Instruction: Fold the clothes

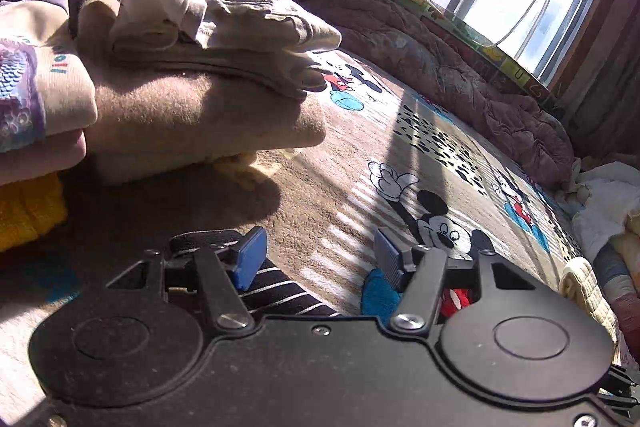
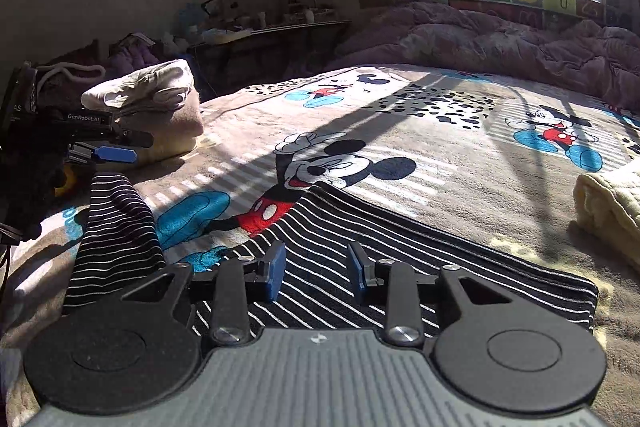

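Observation:
A black garment with thin white stripes [image 2: 400, 247] lies spread on the cartoon-mouse blanket [image 2: 440, 163]. One sleeve [image 2: 116, 219] is bunched up at its left. My right gripper [image 2: 317, 271] hovers just above the striped cloth, its blue pads apart and nothing pinched between them. My left gripper [image 1: 320, 259] is open over the blanket, with only a corner of the striped garment [image 1: 280, 287] below it. In the right wrist view the left gripper [image 2: 116, 153] shows at the far left, beside a stack of folded clothes [image 1: 192, 115] topped by a cream garment [image 1: 216, 15].
A crumpled purple quilt [image 2: 500, 39] runs along the window side of the bed. A pale yellow blanket [image 2: 612, 211] lies at the right. A yellow knit item [image 1: 28, 211] sits under the folded stack. A cluttered low table [image 2: 272, 27] stands beyond the bed.

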Motion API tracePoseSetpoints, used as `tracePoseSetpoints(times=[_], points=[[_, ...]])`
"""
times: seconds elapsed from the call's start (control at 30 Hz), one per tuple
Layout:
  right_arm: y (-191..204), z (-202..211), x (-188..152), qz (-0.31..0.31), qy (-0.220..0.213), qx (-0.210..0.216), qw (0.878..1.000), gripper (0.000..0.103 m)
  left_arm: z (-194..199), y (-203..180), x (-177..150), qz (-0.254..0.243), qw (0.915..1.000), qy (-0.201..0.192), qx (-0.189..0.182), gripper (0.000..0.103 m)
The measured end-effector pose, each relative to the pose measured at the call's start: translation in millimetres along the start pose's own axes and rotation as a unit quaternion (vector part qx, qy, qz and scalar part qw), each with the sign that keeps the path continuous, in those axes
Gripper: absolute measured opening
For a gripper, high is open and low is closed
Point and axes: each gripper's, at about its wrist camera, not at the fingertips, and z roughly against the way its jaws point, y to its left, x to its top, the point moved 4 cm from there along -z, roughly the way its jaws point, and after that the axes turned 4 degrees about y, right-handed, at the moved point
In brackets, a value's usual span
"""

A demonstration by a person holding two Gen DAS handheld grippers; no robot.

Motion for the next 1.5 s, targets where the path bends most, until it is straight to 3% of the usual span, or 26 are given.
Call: tracePoseSetpoints(times=[0.1, 0.27, 0.4, 0.47, 0.53, 0.57, 0.6, 0.63, 0.7, 0.73, 0.87, 0.93, 1.07, 1.1, 1.23, 1.3, 1.33, 1.4, 1.5], points=[[48, -6, -8, 0.033, 0.018, 0.031, 0.999, 0.034, 14, 39, -4, 0.044, 0.9987, -0.008, 0.023, 0.058], [146, 4, -34, 0.129, 0.039, 0.068, 0.989, 0.036, 7, 70, -2, 0.08, 0.9967, 0.001, 0.013, 0.058], [207, -4, -66, 0.196, 0.062, 0.043, 0.978, 0.038, -13, 78, -3, 0.112, 0.9928, 0.035, -0.021, 0.057], [222, -12, -79, 0.228, 0.061, -0.008, 0.972, 0.039, -20, 75, -3, 0.105, 0.9932, 0.044, -0.026, 0.056], [226, -13, -84, 0.235, 0.056, -0.045, 0.969, 0.039, -23, 69, -2, 0.082, 0.9956, 0.043, -0.019, 0.034], [227, -13, -85, 0.232, 0.057, -0.053, 0.97, 0.039, -24, 65, -1, 0.074, 0.9959, 0.044, -0.029, 0.017], [227, -13, -86, 0.228, 0.057, -0.061, 0.97, 0.039, -25, 61, 0, 0.067, 0.996, 0.044, -0.041, 0.014], [228, -13, -87, 0.227, 0.061, -0.063, 0.97, 0.035, -16, 52, 6, 0.054, 0.9949, 0.025, -0.081, 0.012], [228, -12, -84, 0.201, 0.071, -0.049, 0.976, 0.021, 8, 37, 17, 0.018, 0.9881, -0.024, -0.151, 0.011], [227, -10, -82, 0.19, 0.074, -0.045, 0.978, 0.019, 22, 31, 23, -0.002, 0.9826, -0.051, -0.179, 0.011], [222, -9, -84, 0.171, 0.088, -0.031, 0.981, 0.019, 0, 66, 6, 0.01, 0.9963, 0.024, -0.082, 0.01], [221, -7, -85, 0.171, 0.094, -0.032, 0.98, 0.019, -13, 85, -8, 0.008, 0.9972, 0.069, -0.027, 0.016], [229, -4, -88, 0.197, 0.095, -0.057, 0.974, 0.02, -6, 94, -10, 0.019, 0.9964, 0.072, -0.041, 0.043], [231, -4, -88, 0.207, 0.096, -0.063, 0.972, 0.021, -4, 96, -11, 0.023, 0.9962, 0.072, -0.044, 0.045], [238, -6, -92, 0.252, 0.105, -0.086, 0.958, 0.02, -5, 89, -11, -0.008, 0.9972, 0.061, -0.043, 0.042], [237, -8, -90, 0.263, 0.113, -0.082, 0.955, 0.02, -7, 82, -10, -0.03, 0.9973, 0.053, -0.04, 0.024], [237, -9, -89, 0.268, 0.118, -0.079, 0.953, 0.02, -8, 79, -10, -0.041, 0.9972, 0.05, -0.038, 0.022], [232, -13, -84, 0.258, 0.136, -0.049, 0.955, 0.015, -15, 72, -8, -0.055, 0.9972, 0.039, -0.032, 0.018], [215, -12, -69, 0.192, 0.173, 0.036, 0.965, 0.009, -13, 68, -1, -0.055, 0.9973, 0.008, -0.049, 0.017]])
